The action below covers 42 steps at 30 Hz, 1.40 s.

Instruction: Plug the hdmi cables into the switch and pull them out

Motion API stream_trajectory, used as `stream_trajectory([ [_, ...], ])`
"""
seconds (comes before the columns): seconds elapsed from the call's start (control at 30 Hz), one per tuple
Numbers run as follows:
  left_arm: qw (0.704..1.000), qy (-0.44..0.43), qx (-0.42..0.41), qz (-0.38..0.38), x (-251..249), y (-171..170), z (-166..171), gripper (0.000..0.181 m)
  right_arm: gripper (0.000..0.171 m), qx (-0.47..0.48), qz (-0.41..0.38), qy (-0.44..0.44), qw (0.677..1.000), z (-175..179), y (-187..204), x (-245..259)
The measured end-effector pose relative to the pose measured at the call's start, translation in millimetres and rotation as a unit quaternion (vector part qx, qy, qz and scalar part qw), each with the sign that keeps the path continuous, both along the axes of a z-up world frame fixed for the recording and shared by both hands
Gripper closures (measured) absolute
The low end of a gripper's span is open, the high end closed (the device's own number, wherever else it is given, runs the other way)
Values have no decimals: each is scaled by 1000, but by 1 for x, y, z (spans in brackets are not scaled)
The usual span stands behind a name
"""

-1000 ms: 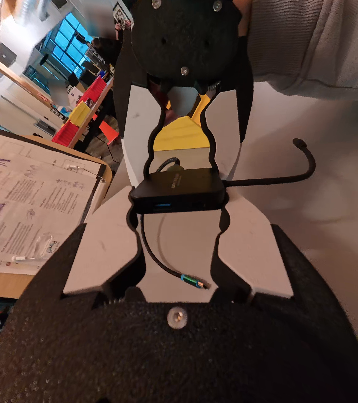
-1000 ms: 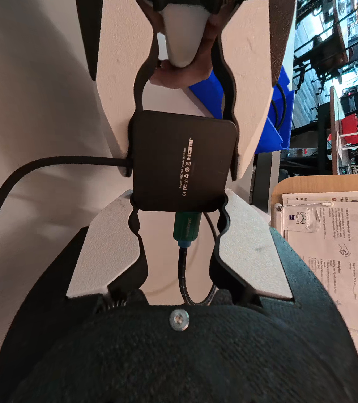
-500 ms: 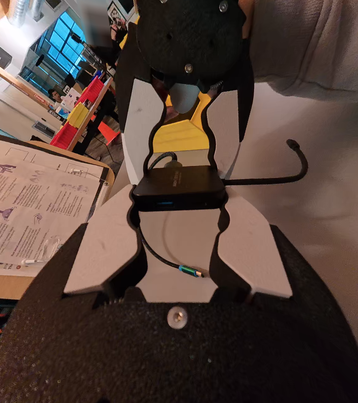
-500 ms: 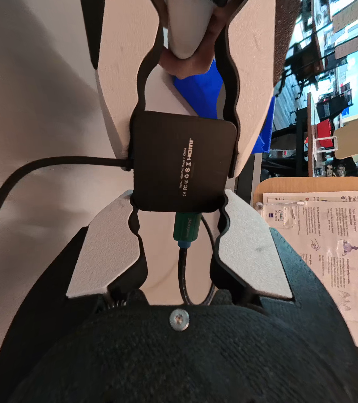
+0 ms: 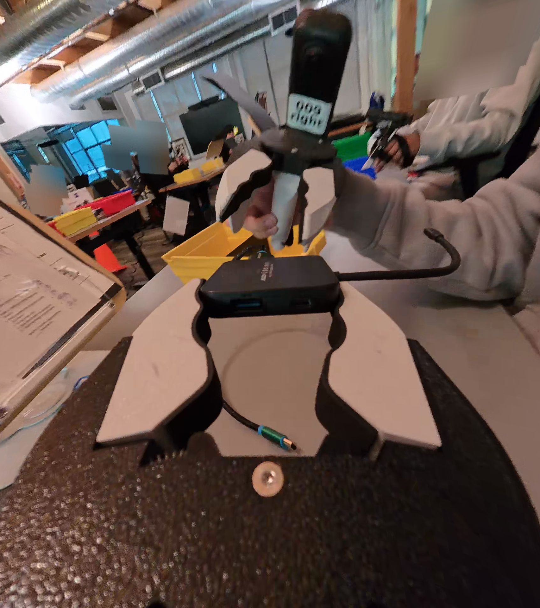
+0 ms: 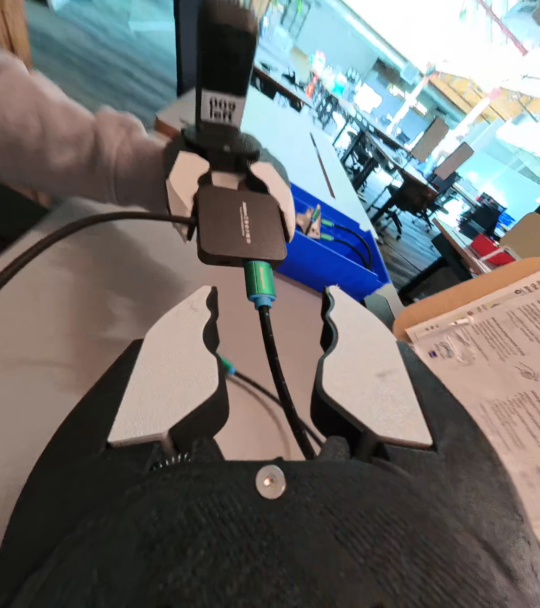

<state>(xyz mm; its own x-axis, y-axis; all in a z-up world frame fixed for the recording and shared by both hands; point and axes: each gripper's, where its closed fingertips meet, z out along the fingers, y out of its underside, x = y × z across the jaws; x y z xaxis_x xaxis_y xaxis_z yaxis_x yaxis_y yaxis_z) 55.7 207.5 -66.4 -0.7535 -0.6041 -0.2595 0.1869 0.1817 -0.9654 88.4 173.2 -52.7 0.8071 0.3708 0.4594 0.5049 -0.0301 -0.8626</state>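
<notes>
My left gripper point(image 5: 270, 296) is shut on the black switch point(image 5: 272, 279), pinching its two sides at the fingertips and holding it level above the pale table point(image 5: 459, 345). A green plug point(image 6: 258, 279) sits in the switch point(image 6: 245, 237) on the side facing my right gripper point(image 6: 268, 296). That gripper is open and empty, a short way back from the plug, and the black cable point(image 6: 275, 355) runs between its fingers. The cable's free green end point(image 5: 275, 437) lies on the table under the left gripper. The switch's own black lead point(image 5: 426, 268) trails off to one side.
A yellow bin point(image 5: 203, 260) stands beyond the switch in the left wrist view. A blue bin point(image 6: 328, 263) with more green-plugged cables stands past it in the right wrist view. A wooden board with printed sheets point(image 6: 508, 362) lies beside the work area. A grey sleeve point(image 5: 459, 223) reaches across.
My right gripper has let go of the switch and drawn back and up from it, fingers apart. My left gripper still holds the switch. The green plug stays in the switch.
</notes>
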Motion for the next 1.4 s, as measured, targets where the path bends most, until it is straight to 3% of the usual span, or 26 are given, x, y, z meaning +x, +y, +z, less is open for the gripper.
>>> stream_trajectory([
  [0.17, 999, -21, -26, -26, -5, -4, 4, 110, 119, 4, 35, 77, 996, 2, 7, -8],
  [0.27, 998, -26, -34, -40, -6, -8, 3, 110, 132, 12, 14, 69, 997, 4, 14, -4],
  [0.47, 996, -21, -87, -18, 4, 8, 0, 110, 114, -22, -50, 1, 998, 9, 8, -5],
  [0.63, 990, -29, -137, -18, 7, 23, 7, 110, 113, -36, -50, 177, 982, 22, 10, -9],
  [0.73, 983, -41, -177, 25, 16, 46, 17, 110, 109, -99, -34, 204, 973, 17, 5, -21],
  [0.8, 978, -54, -201, 24, 12, 55, 26, 110, 119, -103, -3, 215, 971, 21, -2, -35],
  [0.9, 976, -69, -206, 8, 5, 52, 37, 110, 108, -133, -10, 245, 960, 0, 11, -28],
  [1.03, 980, -61, -189, -26, 0, 37, 38, 110, 119, -46, 29, 368, 928, 16, 39, -15],
  [1.1, 982, -44, -177, -44, -3, 30, 34, 110, 131, -7, 59, 357, 932, 21, 41, -18],
  [1.23, 984, -25, -168, -55, -3, 26, 31, 110, 137, 31, 47, 269, 962, 14, 44, -18],
  [1.4, 983, -10, -172, -59, -1, 27, 32, 110, 141, 36, 54, 255, 965, 14, 44, -21],
])
